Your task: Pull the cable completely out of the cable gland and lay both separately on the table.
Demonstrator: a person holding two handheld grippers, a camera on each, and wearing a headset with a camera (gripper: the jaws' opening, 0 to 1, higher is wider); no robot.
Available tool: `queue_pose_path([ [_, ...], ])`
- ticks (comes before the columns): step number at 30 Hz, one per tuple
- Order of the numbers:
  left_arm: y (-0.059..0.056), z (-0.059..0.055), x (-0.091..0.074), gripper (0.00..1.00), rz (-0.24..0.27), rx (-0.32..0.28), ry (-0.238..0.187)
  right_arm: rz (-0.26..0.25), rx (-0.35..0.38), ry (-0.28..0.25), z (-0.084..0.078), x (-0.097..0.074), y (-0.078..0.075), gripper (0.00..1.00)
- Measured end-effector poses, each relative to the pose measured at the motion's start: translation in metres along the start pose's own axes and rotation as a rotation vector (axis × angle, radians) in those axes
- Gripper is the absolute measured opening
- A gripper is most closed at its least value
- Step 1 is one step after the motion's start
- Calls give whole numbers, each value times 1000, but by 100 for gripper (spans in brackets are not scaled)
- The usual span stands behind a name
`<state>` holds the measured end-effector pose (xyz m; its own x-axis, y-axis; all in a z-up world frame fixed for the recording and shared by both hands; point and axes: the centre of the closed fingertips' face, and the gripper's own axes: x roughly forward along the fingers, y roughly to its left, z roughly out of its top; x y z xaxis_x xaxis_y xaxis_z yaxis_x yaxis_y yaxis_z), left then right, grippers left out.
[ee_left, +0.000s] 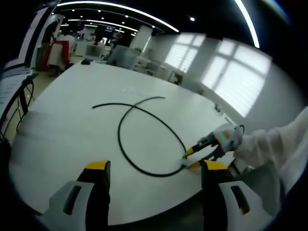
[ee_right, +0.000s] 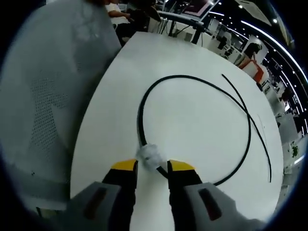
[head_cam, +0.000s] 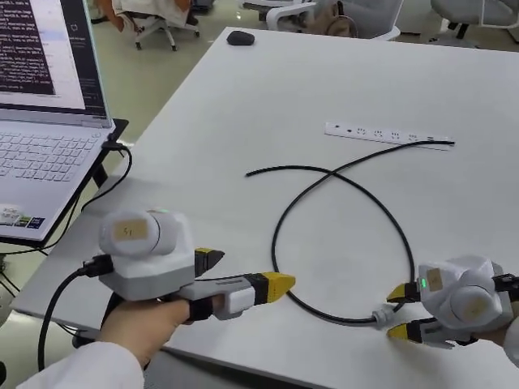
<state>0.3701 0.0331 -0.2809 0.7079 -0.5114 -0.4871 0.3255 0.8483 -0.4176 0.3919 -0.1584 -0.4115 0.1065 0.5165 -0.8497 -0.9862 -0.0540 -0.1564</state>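
Note:
A long black cable (head_cam: 274,235) lies in a wide loop on the white table (head_cam: 243,105), its two ends crossing at the far side. One end enters a small white cable gland (head_cam: 381,316) near the front edge. My right gripper (head_cam: 399,312) is shut on that gland; in the right gripper view the gland (ee_right: 151,155) sits squeezed between the yellow tips of the right gripper (ee_right: 153,166), with the cable (ee_right: 139,115) curving away. My left gripper (head_cam: 243,270) hovers open at the front left, apart from the loop. The left gripper view shows the left gripper (ee_left: 154,166) wide apart, facing the cable (ee_left: 120,137) and the right gripper (ee_left: 193,158).
An open laptop (head_cam: 40,146) on a stand sits left of the table, its black leads hanging down. A white power strip (head_cam: 377,134) lies beyond the loop, and a dark mouse (head_cam: 240,37) at the far edge. Office chairs stand behind.

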Motion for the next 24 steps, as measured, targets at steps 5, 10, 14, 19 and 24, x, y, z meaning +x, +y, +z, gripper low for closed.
queue_pose_path([
  [5,-1,-1,1,78,-9,-1,3,22,27,-36,3,0,2,15],
  [10,-2,0,0,77,-13,4,1,20,151,-45,10,4,1,13],
  [14,-3,3,-1,76,-13,11,-8,59,342,-45,13,6,2,13],
  [19,-6,2,-1,75,-22,22,-6,67,342,-57,24,5,6,12],
  [24,-10,2,0,74,-34,39,-2,40,426,-84,40,-6,1,12],
])
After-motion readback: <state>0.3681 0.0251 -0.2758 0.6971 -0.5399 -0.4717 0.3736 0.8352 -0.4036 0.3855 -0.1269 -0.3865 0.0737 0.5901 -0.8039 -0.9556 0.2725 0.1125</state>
